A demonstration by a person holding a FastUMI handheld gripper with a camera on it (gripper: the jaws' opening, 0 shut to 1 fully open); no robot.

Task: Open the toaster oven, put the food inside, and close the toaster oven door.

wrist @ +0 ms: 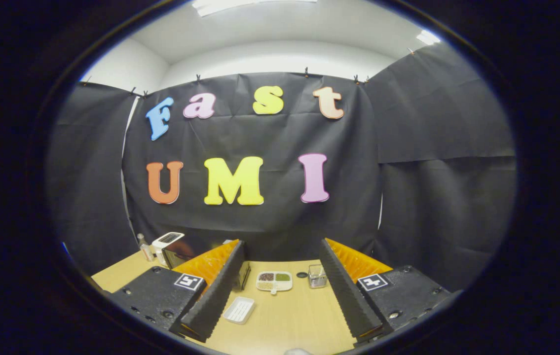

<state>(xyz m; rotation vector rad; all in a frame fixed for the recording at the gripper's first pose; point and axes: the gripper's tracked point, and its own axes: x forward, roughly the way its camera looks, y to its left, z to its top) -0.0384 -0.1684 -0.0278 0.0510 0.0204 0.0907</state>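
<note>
While the gripper (282,291) hangs above the wooden worktop (289,320), its fingers (215,296) are spread wide, holding nothing. Beyond the left finger, at the back, stands the toaster oven (173,249), white with a dark front.

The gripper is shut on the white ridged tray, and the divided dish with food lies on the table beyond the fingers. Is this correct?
One part is wrong. In the gripper view the gripper is open and holds nothing; the white ridged tray lies loose on the table between the spread fingers, touched by neither. The divided dish with food does lie on the table beyond the fingers.
</note>
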